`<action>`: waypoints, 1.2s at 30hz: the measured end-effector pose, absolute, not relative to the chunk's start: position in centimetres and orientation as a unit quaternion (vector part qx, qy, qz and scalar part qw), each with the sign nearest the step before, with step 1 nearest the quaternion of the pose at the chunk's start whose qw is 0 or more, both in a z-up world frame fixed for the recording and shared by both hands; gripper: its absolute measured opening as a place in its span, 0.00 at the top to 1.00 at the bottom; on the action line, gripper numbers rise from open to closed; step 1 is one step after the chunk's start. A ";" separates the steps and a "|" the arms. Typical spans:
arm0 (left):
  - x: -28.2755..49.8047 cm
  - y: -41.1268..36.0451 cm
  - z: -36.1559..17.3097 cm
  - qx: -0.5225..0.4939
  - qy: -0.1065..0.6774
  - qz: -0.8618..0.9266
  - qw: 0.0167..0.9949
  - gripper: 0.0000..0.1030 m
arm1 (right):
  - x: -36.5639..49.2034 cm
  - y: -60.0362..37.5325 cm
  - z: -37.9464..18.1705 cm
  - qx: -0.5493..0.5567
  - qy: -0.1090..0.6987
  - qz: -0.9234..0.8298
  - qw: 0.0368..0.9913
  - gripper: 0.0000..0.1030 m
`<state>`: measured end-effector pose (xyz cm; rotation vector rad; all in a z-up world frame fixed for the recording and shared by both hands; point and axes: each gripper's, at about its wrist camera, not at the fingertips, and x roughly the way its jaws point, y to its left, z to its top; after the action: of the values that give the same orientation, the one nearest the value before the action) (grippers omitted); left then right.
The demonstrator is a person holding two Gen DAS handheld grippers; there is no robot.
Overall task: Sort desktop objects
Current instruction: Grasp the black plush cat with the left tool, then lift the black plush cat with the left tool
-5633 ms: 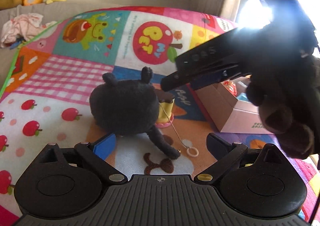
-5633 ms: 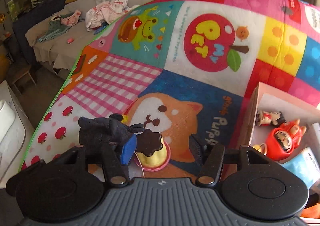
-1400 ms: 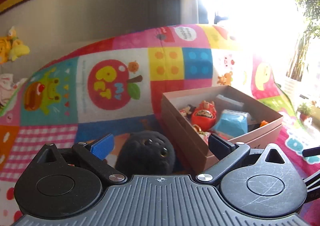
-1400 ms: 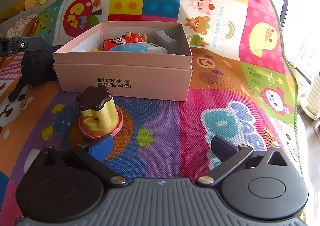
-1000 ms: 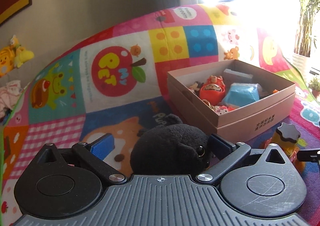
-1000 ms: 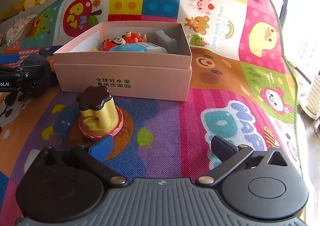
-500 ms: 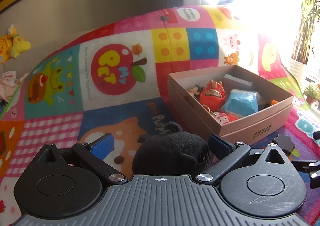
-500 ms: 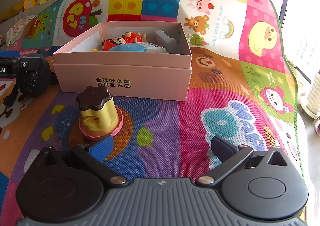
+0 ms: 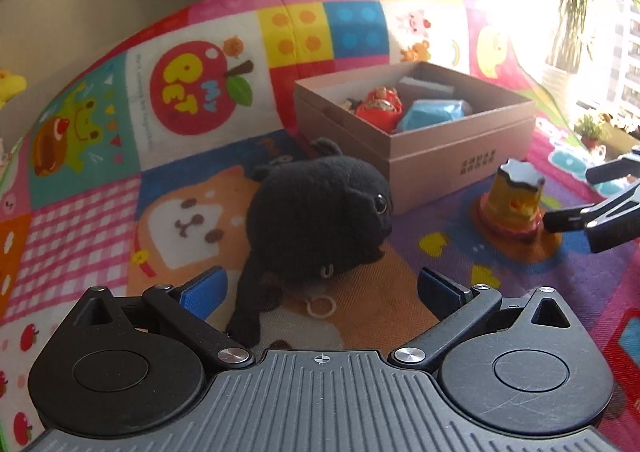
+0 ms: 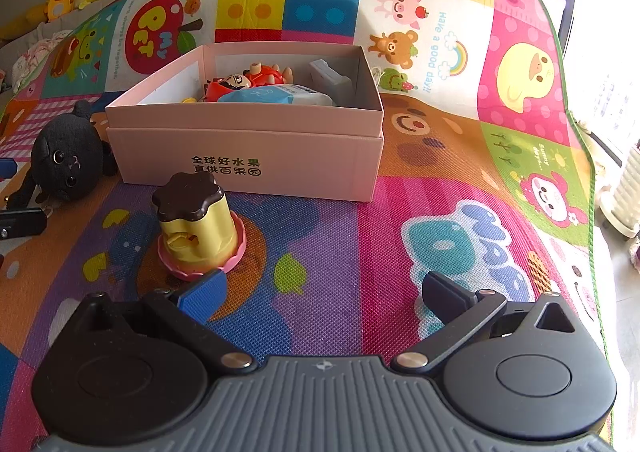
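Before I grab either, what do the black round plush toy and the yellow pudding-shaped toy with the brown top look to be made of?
Black round plush toy: soft, matte fuzzy fabric; the nap scatters light, eyes are glossy beads. Yellow pudding-shaped toy with the brown top: probably hard moulded plastic, smooth with a slight sheen, on a pink scalloped base.
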<state>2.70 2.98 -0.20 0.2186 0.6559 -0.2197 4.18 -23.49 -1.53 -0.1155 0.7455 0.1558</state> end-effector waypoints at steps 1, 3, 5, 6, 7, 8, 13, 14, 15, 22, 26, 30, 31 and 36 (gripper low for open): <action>3.3 2.9 -0.7 0.105 0.328 -0.101 0.933 0.00 | 4.2 -23.5 -1.5 -0.057 0.363 0.075 0.927 0.00; 4.4 3.1 -1.1 0.083 0.338 -0.098 0.932 0.00 | 4.2 -23.5 -1.5 -0.057 0.363 0.075 0.927 0.00; 5.4 3.4 -1.0 0.052 0.343 -0.104 0.932 0.00 | 4.2 -23.5 -1.5 -0.056 0.363 0.075 0.927 0.00; 5.8 3.6 -0.7 0.032 0.344 -0.114 0.932 0.00 | 4.2 -23.6 -1.5 -0.056 0.364 0.075 0.927 0.00; 6.0 3.8 -0.3 0.014 0.341 -0.120 0.932 0.01 | 4.2 -23.6 -1.5 -0.055 0.364 0.075 0.927 0.00; 6.0 3.8 0.2 0.003 0.337 -0.124 0.933 0.03 | 4.2 -23.6 -1.5 -0.054 0.364 0.075 0.927 0.00; 6.1 3.6 2.0 0.005 0.317 -0.119 0.941 0.13 | 4.3 -23.6 -1.5 -0.051 0.365 0.076 0.926 0.00; 6.3 3.4 2.1 0.014 0.318 -0.118 0.941 0.13 | 4.2 -23.7 -1.5 -0.051 0.366 0.076 0.926 0.00; 6.3 3.1 1.9 0.025 0.318 -0.118 0.940 0.13 | 4.2 -23.6 -1.5 -0.051 0.366 0.076 0.926 0.00; 6.7 1.9 -0.5 0.070 0.342 -0.105 0.931 0.11 | 4.2 -23.6 -1.5 -0.050 0.366 0.076 0.926 0.00; 5.8 1.9 0.7 0.089 0.349 -0.094 0.928 0.12 | 4.2 -23.7 -1.5 -0.046 0.367 0.077 0.926 0.00; 4.3 2.2 2.1 0.085 0.381 -0.116 0.913 0.11 | 4.1 -23.7 -1.5 -0.045 0.366 0.077 0.926 0.00; 4.0 2.4 2.4 0.073 0.394 -0.124 0.908 0.11 | 4.1 -23.7 -1.6 -0.045 0.366 0.077 0.926 0.00; 2.9 3.1 3.1 0.030 0.443 -0.144 0.884 0.11 | 4.1 -23.7 -1.5 -0.044 0.367 0.077 0.926 0.00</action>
<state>2.93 3.13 3.06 0.0615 0.9227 -0.3004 4.08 -23.74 -1.54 -0.0896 0.7517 0.1585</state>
